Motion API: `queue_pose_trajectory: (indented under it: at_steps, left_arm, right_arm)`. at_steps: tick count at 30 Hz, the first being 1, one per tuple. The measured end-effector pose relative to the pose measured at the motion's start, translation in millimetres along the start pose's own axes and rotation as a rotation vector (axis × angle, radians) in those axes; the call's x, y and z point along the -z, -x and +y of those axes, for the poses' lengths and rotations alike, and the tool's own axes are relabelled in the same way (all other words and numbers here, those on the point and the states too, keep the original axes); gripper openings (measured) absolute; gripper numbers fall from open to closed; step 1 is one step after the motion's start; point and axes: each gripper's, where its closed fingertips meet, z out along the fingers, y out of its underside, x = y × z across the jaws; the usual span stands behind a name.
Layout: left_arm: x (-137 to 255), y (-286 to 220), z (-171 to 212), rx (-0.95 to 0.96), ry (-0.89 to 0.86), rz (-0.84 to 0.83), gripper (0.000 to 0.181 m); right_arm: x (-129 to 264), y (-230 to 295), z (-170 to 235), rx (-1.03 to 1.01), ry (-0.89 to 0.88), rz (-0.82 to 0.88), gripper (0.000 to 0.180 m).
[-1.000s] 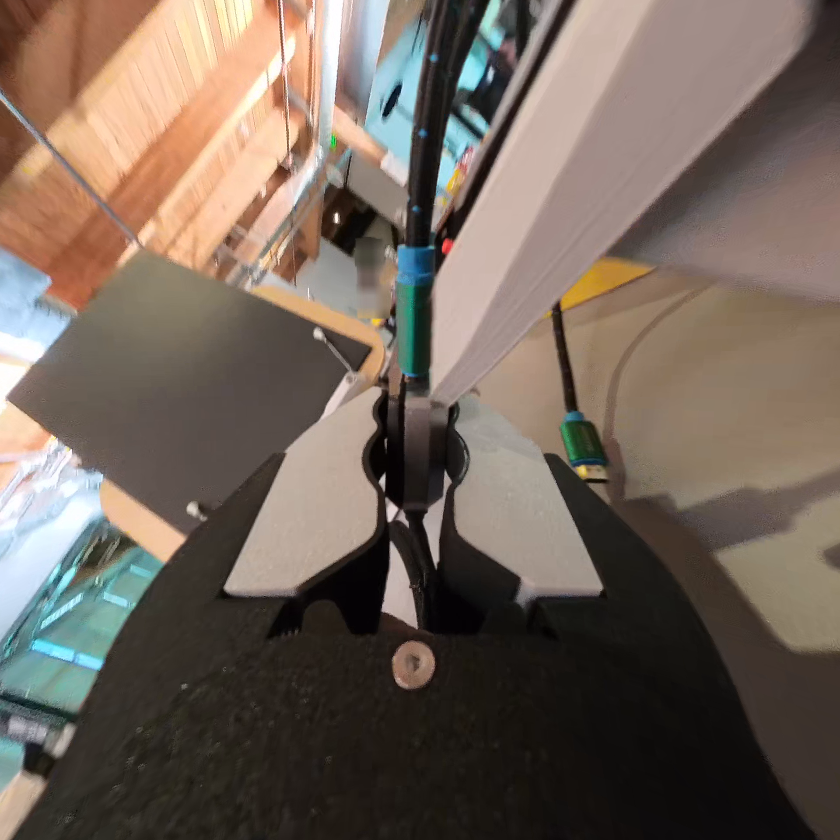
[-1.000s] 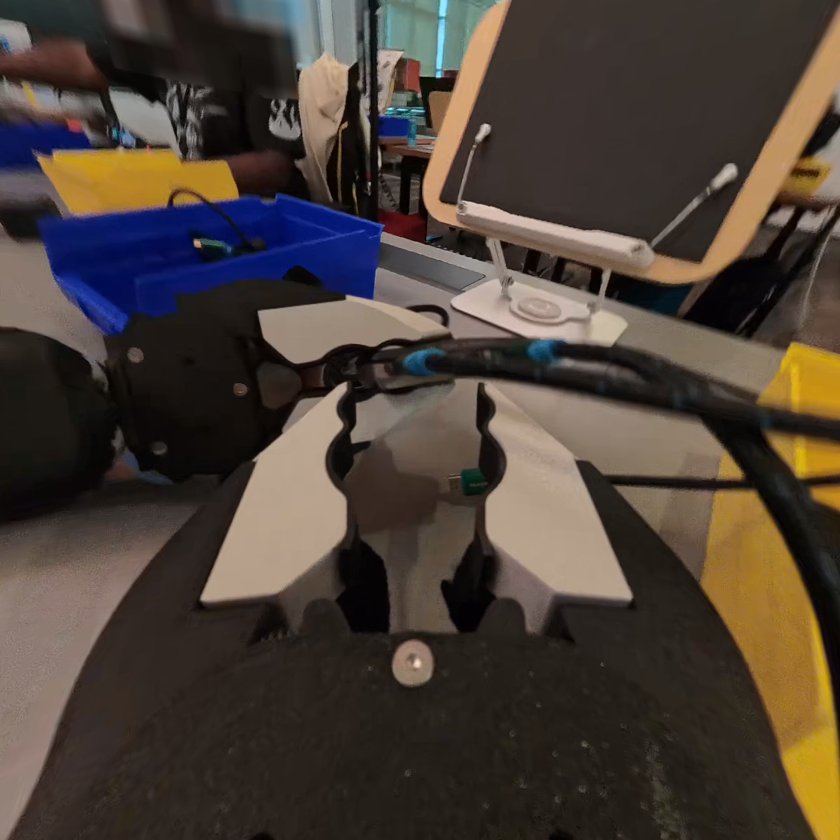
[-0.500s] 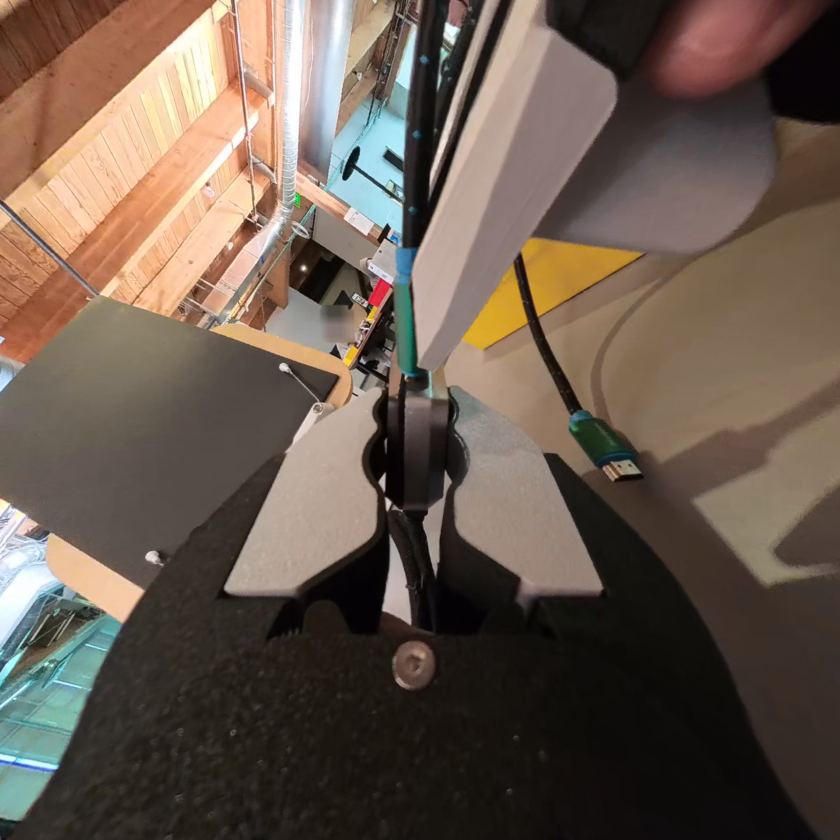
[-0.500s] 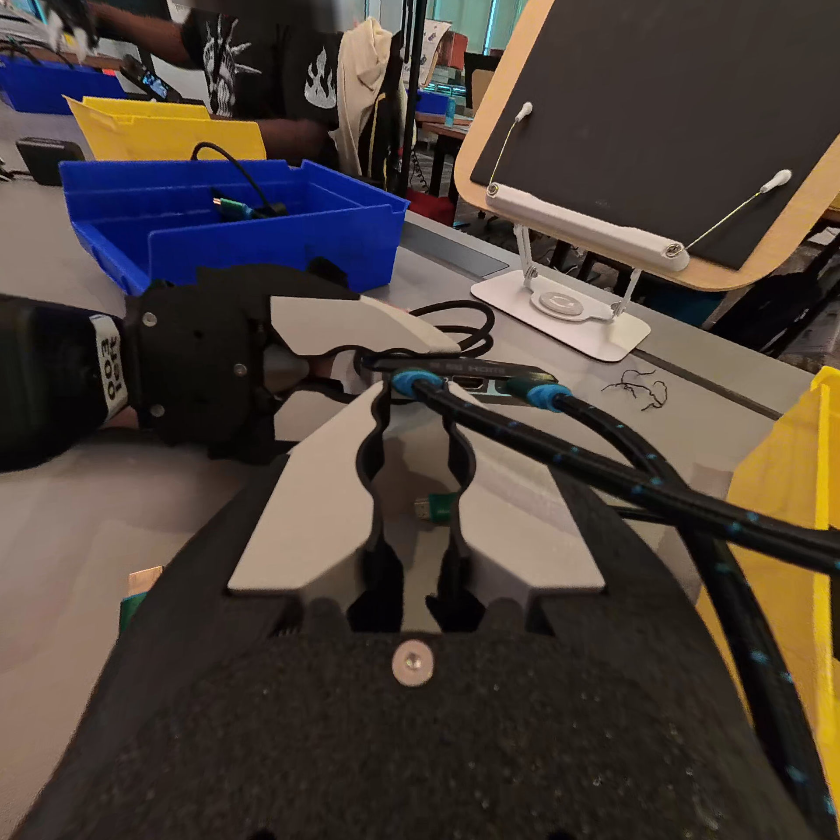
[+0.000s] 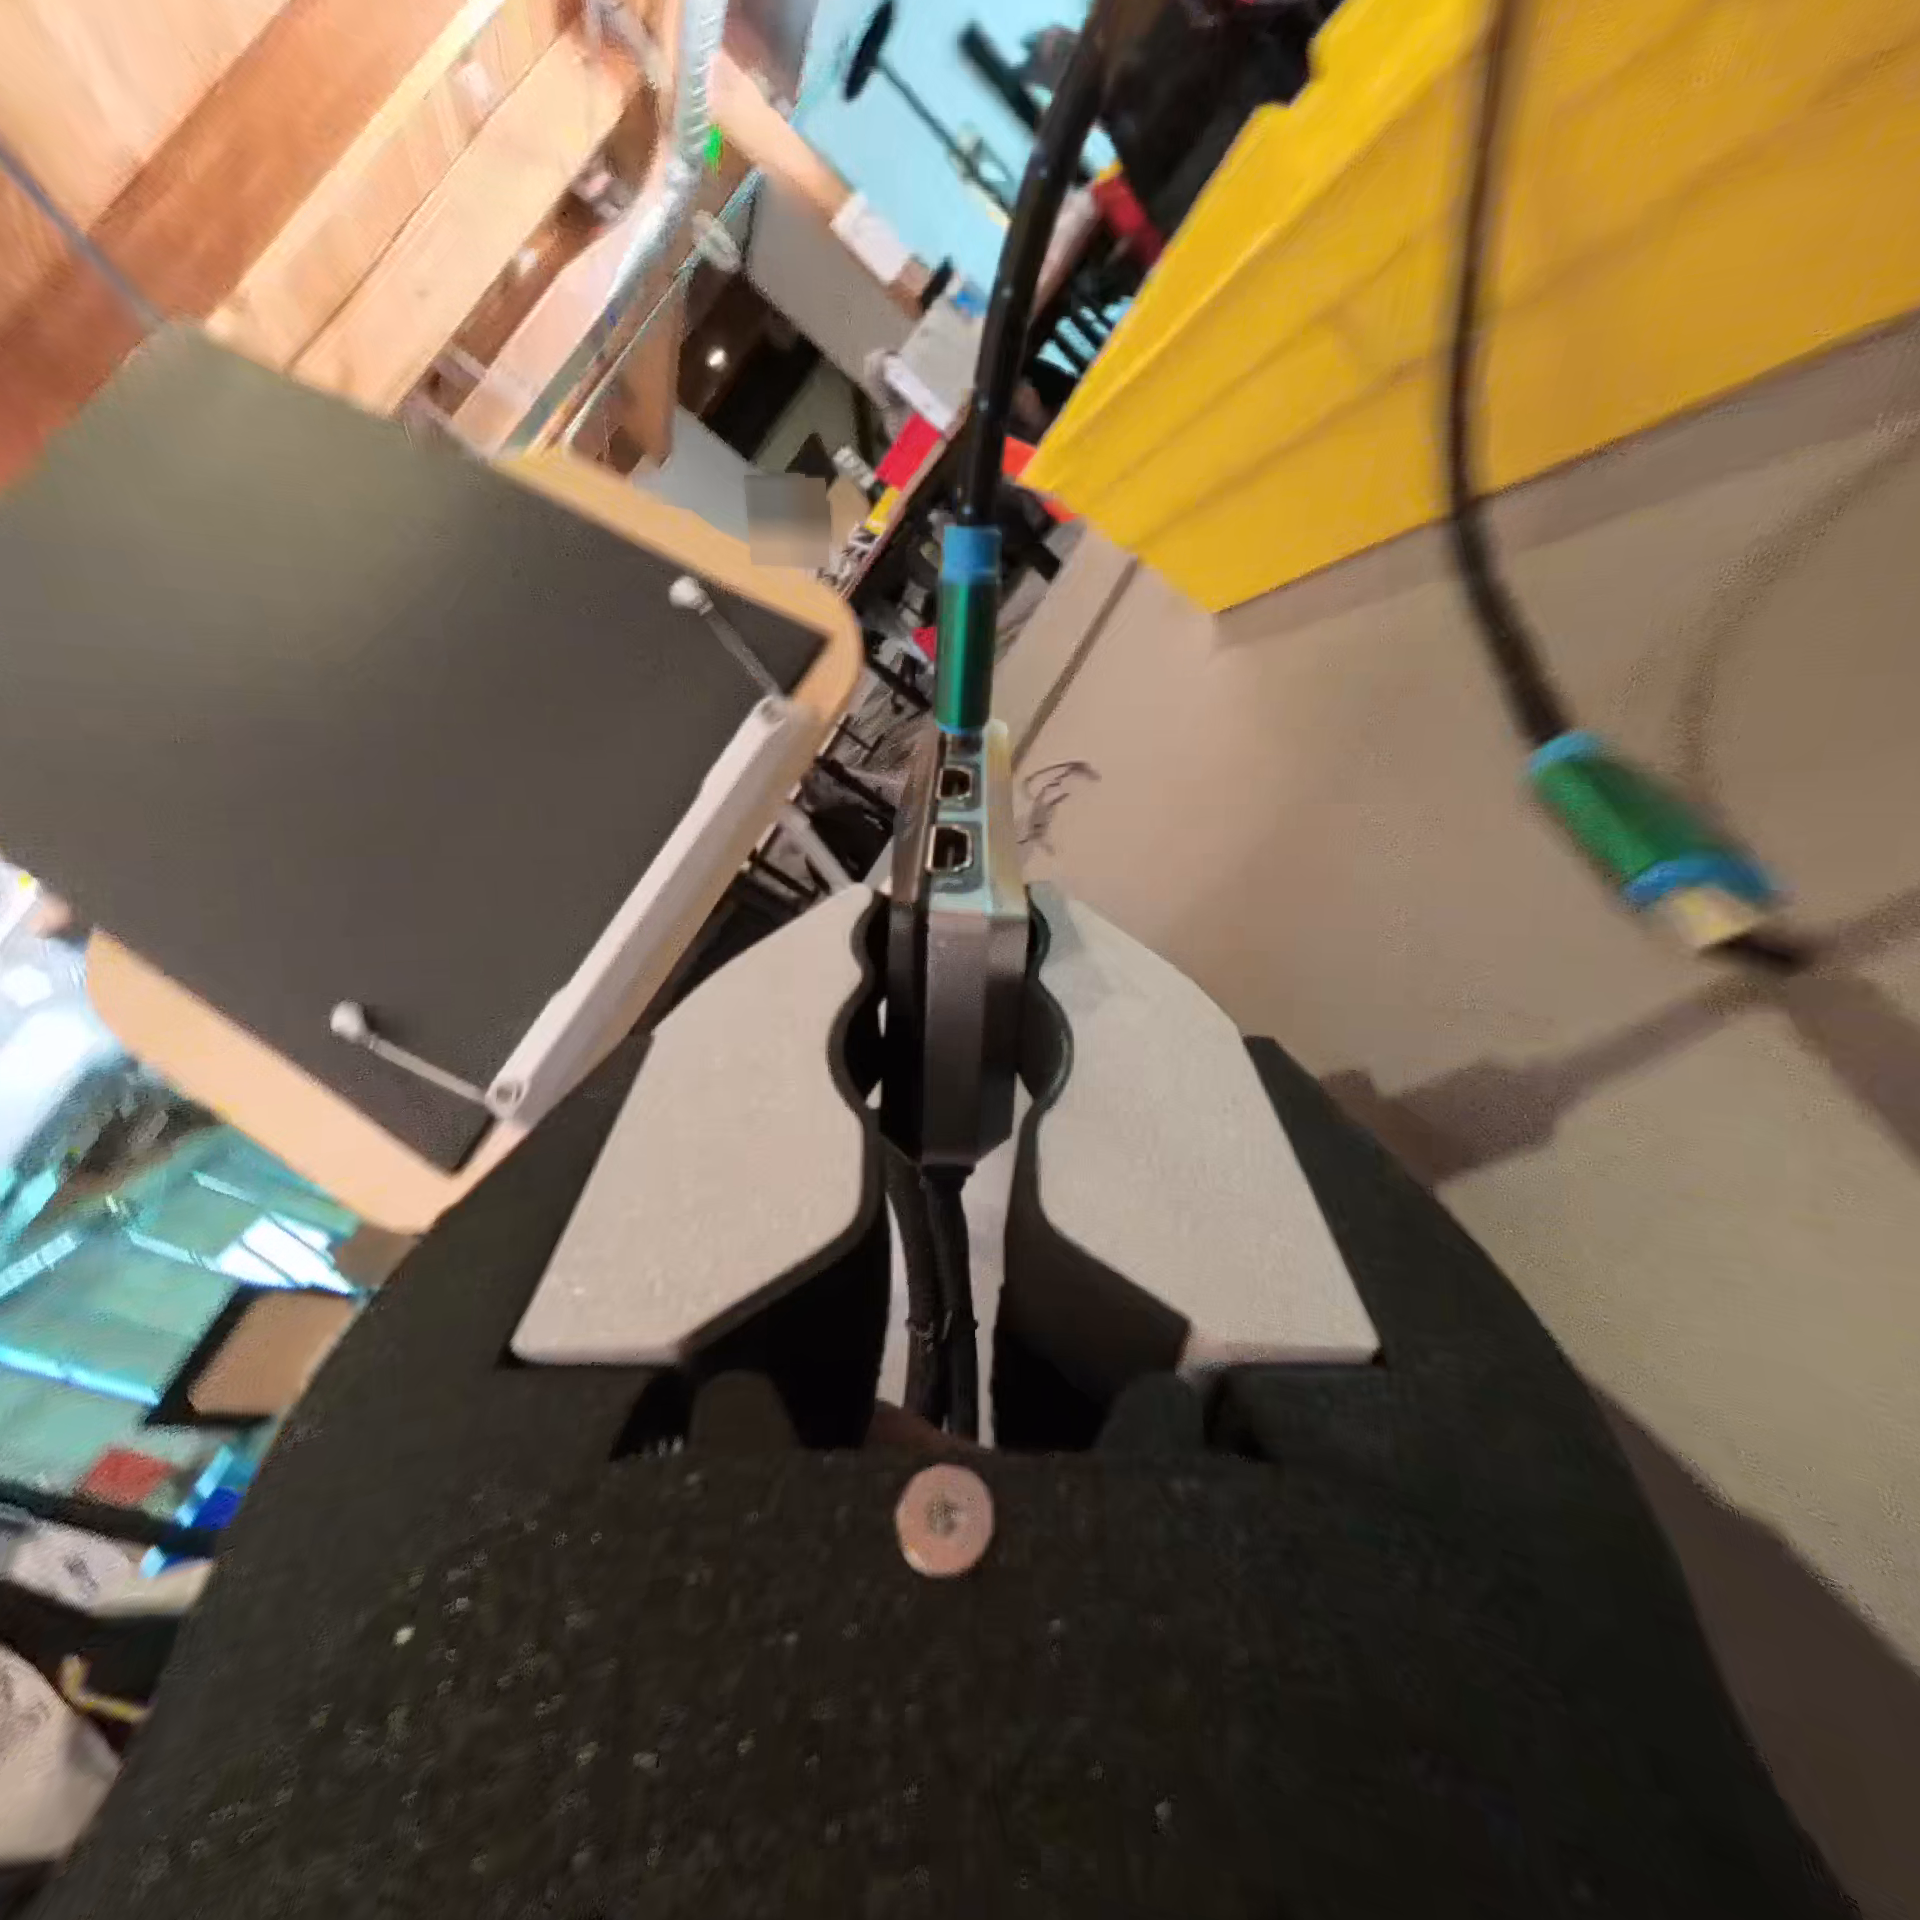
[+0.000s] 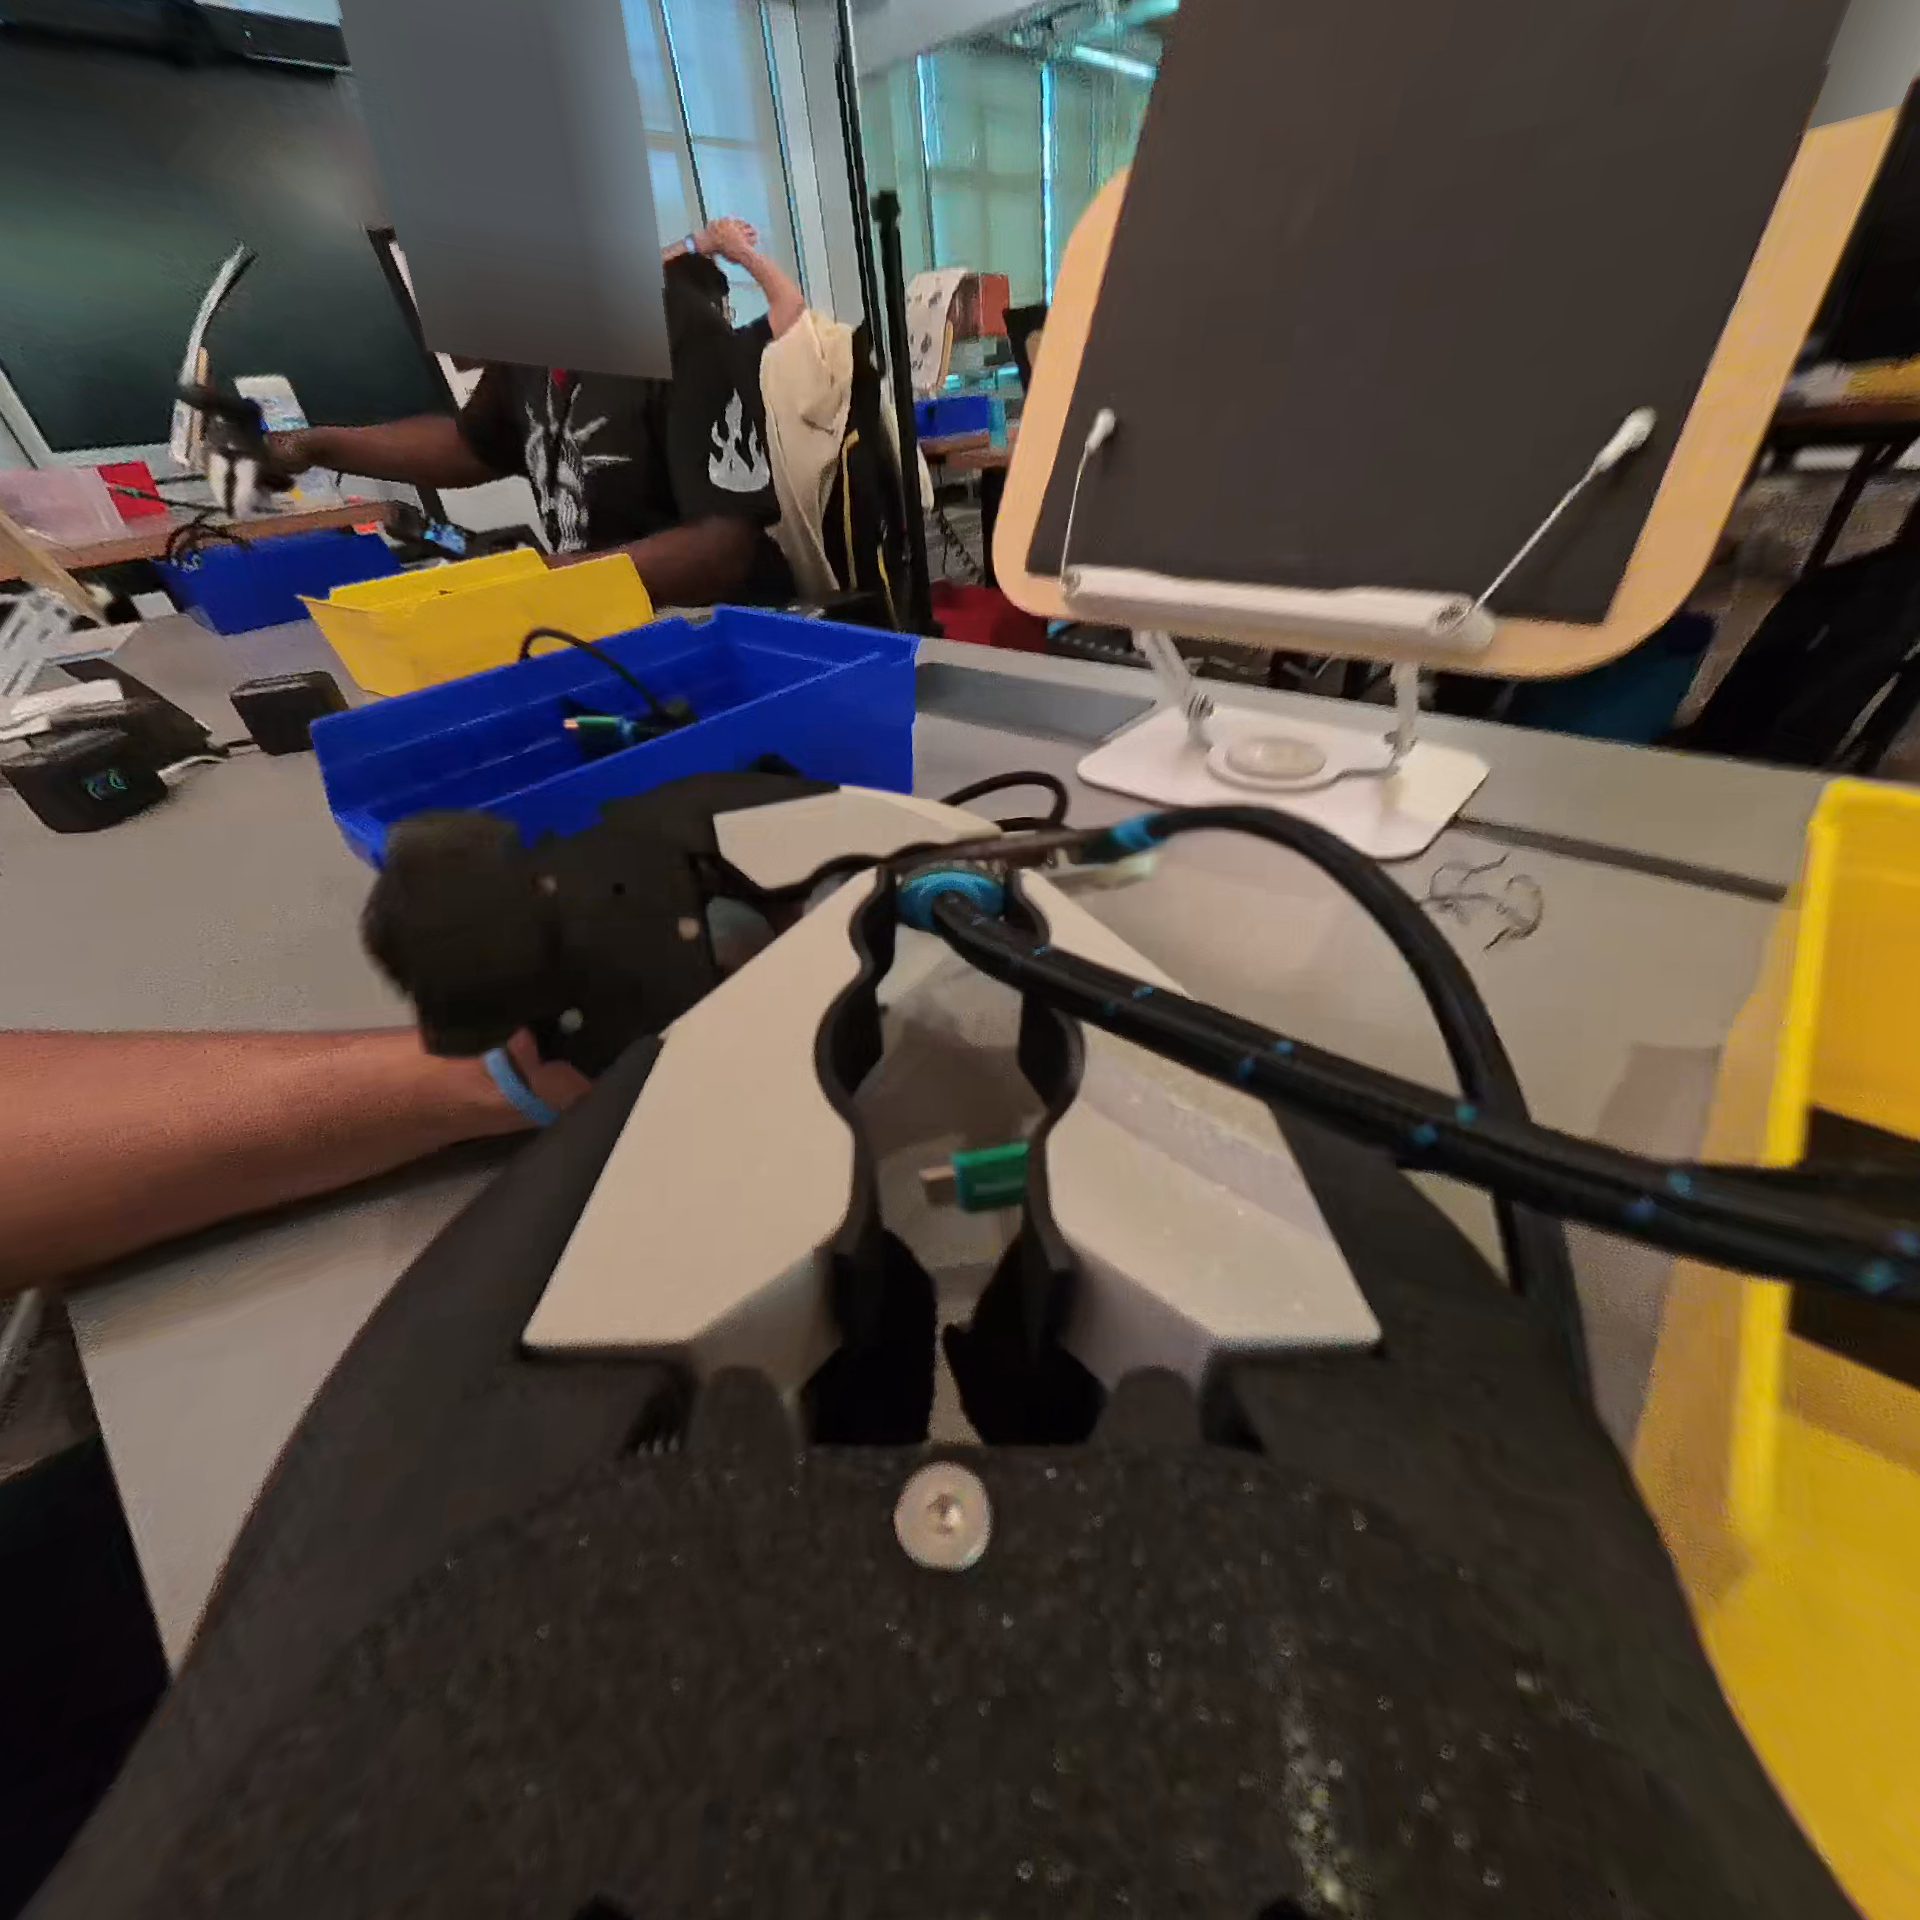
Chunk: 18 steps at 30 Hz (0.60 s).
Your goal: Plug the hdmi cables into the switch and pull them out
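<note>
Left gripper (image 5: 951, 925): jaws closed on the dark switch (image 5: 961, 1029), held edge-on between the grey fingers (image 5: 727, 1153). Two empty ports face outward on the switch; beyond them, one green plug (image 5: 964, 649) with a blue collar sits in the far port, its black cable running up and away.

Loose cable (image 5: 1496, 582): in the left wrist view it hangs to the right, ending in a free green plug (image 5: 1636, 831) (blurred) above the grey table (image 5: 1351, 748).

Right gripper (image 6: 951, 904): fingertips (image 6: 821, 925) pinch a blue-collared plug (image 6: 940, 899) right beside the switch (image 6: 997, 847); whether that plug is seated in a port cannot be told. Its braided black cable (image 6: 1351, 1101) runs off to the right.

Spare green plug (image 6: 987, 1176): lies on the table, seen through the gap lower between the right fingers.

Surroundings, left to right: blue bin (image 6: 623, 727), black board on a white stand (image 6: 1351, 416), yellow bin (image 6: 1818, 1247).
</note>
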Motion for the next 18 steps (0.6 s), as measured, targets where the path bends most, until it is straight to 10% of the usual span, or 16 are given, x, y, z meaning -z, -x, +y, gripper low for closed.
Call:
queue_pose_trajectory:
  at_steps: [18]
  left_arm:
    - [1.0,18.7,4.7,0.171,-0.019,-0.001,0.021]
  right_arm:
    - [98.1,-78.6,-121.7,-0.241,-0.283,-0.074,0.020]
